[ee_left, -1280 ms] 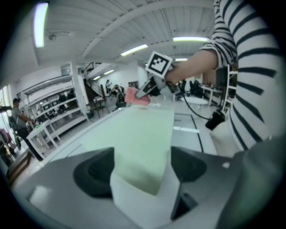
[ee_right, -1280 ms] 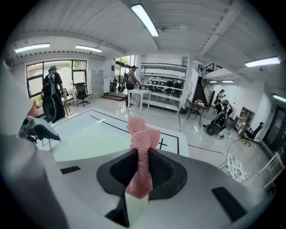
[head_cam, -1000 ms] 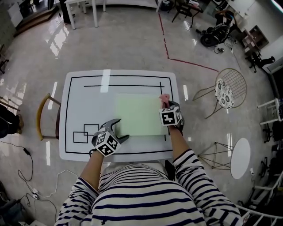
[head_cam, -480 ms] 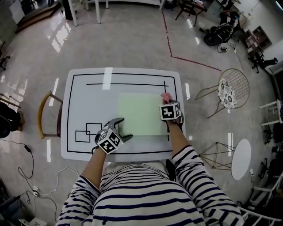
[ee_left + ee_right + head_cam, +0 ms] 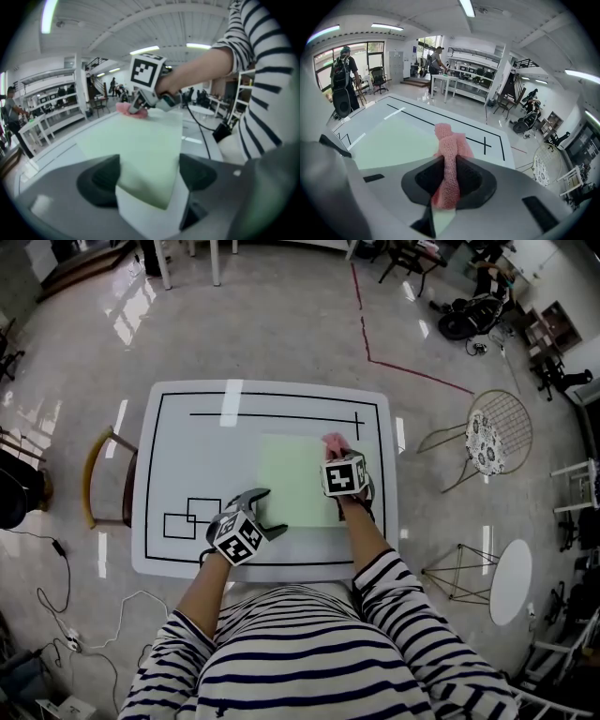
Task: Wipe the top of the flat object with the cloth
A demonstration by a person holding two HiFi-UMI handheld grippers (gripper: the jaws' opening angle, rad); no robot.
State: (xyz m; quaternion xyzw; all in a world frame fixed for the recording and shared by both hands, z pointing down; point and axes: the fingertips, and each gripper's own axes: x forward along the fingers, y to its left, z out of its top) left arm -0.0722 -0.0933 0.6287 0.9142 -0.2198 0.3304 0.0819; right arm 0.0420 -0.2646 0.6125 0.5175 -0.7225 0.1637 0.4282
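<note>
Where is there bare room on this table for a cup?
Bare: table left of the green sheet, and the far strip beyond it. Crowded: the sheet's near-left corner by the left gripper, its right side under the right gripper and cloth.

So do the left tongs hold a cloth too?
No, the left tongs are open with a corner of the green sheet showing between them; the pink cloth is pinched in the right tongs.

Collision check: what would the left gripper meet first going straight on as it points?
The pale green flat sheet: its near corner lies between the open jaws of the left gripper. If it skims over, probably the right gripper clamping the pink knitted cloth; depth unclear.
</note>
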